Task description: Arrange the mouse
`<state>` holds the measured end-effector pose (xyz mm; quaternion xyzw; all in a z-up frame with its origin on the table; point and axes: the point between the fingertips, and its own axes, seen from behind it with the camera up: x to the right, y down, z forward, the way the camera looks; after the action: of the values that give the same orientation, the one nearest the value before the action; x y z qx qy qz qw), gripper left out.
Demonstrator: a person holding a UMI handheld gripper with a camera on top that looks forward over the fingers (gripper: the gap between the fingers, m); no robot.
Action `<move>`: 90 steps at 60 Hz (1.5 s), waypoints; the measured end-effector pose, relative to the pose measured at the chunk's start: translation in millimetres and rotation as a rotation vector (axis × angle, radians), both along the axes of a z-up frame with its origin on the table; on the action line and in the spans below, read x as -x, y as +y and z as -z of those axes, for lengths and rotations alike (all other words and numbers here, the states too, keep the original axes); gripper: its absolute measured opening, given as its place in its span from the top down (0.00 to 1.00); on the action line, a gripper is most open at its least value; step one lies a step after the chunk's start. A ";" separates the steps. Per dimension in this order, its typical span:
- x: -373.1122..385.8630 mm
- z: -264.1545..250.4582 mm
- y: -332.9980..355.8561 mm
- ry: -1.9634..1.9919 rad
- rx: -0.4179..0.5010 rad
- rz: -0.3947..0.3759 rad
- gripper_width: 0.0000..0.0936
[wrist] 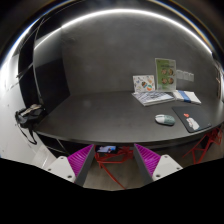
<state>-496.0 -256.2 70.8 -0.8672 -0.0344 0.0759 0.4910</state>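
**Approach stage: mouse not yet reached**

We find the gripper (pixel 114 158) released, its fingers spread with nothing between them, held short of the dark table (pixel 90 115). The mouse (pixel 165 119) lies well beyond the fingers, off to their right, beside a remote-like object (pixel 191 123). Papers (pixel 155 97) lie further back. We judge the next move calls for advancing rightward over the mouse.

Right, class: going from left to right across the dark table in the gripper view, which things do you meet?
Black object at the left edge → papers and booklets → mouse → small pale device. The claw is open, short of the table, holding nothing.
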 end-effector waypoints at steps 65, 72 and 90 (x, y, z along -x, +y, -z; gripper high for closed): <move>-241.1 82.7 248.4 -0.144 0.046 -0.171 0.13; -244.2 83.7 265.5 -0.119 0.059 -0.135 0.14; -249.9 83.8 280.1 -0.108 0.072 0.057 0.53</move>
<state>-246.1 23.9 -13.1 -0.8876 -0.0336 0.0161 0.4590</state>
